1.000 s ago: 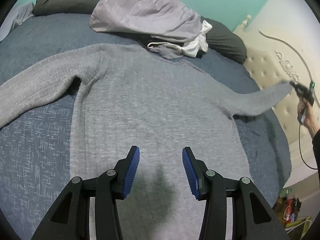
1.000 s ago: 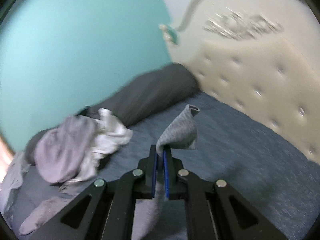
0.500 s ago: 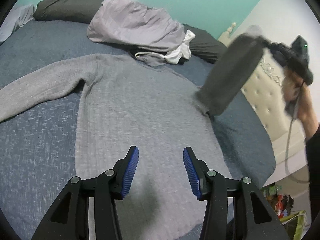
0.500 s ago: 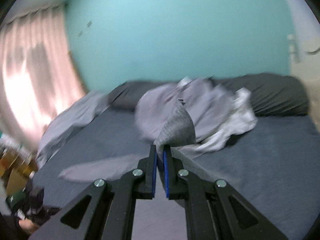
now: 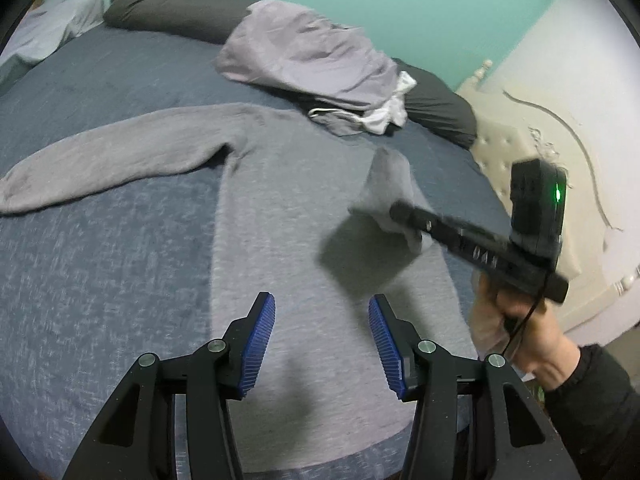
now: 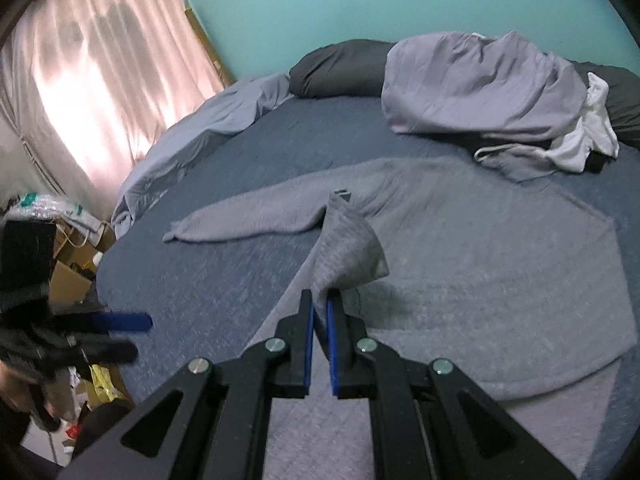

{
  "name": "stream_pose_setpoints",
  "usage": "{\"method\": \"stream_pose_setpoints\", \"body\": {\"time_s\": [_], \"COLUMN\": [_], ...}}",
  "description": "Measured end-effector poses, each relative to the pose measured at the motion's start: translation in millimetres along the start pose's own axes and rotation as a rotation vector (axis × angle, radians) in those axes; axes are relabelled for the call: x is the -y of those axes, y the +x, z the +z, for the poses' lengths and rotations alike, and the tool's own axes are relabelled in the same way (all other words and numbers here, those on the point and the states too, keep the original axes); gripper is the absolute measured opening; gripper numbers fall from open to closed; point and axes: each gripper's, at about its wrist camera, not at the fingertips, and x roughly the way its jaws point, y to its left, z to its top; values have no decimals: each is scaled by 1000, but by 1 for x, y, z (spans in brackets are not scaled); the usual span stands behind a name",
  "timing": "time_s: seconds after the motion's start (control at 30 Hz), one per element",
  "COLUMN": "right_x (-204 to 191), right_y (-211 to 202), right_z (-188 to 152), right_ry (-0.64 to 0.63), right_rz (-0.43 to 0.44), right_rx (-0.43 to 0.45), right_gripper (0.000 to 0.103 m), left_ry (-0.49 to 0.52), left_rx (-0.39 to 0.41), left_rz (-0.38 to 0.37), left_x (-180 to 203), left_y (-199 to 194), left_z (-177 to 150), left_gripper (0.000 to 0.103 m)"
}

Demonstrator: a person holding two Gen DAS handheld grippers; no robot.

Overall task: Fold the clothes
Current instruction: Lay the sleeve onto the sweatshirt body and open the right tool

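Grey sweater (image 5: 304, 240) lies flat on the bed (image 5: 100, 280) — one sleeve (image 5: 120, 164) stretched out sideways. Right tongs (image 6: 319, 312) pinch the other sleeve's cuff (image 6: 348, 248), held above the body panel (blurred in the left view). Left tongs (image 5: 322, 332) — spread, gripping nothing — hover over the hem.

Grey sweater (image 5: 304, 216), mottled blue bedspread (image 5: 100, 264), teal wall (image 6: 320, 4).
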Motion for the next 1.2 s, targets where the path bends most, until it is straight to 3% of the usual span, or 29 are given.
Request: {"method": "stream_pose_setpoints", "body": {"time_s": [0.27, 0.43, 0.57, 0.63, 0.73, 0.97, 1.2], "right_x": [1, 9, 6, 12, 26, 78, 137], "right_y": [32, 39, 41, 35, 18, -25, -85], "right_z": [-33, -44, -53, -57, -62, -84, -106], "right_ry": [55, 135, 98, 106, 156, 229, 298], "right_rz": [34, 138, 128, 121, 130, 24, -76], "right_rx": [-43, -58, -111, -107, -73, -51, -34], "right_gripper": [6, 9, 18, 20, 32, 32, 32], "left_ry": [-40, -48, -57, -62, -80, -34, 17], "left_rx": [-19, -49, -67, -77, -93, -163, -226], "left_rz": [16, 7, -5, -2, -3, 13, 90], "left_x": [-21, -22, -20, -21, -23, -16, -19], "left_y": [15, 36, 54, 63, 77, 111, 150], "left_z": [-3, -4, -4, -5, -7, -15, -15], "left_gripper": [53, 53, 53, 53, 53, 53, 53]}}
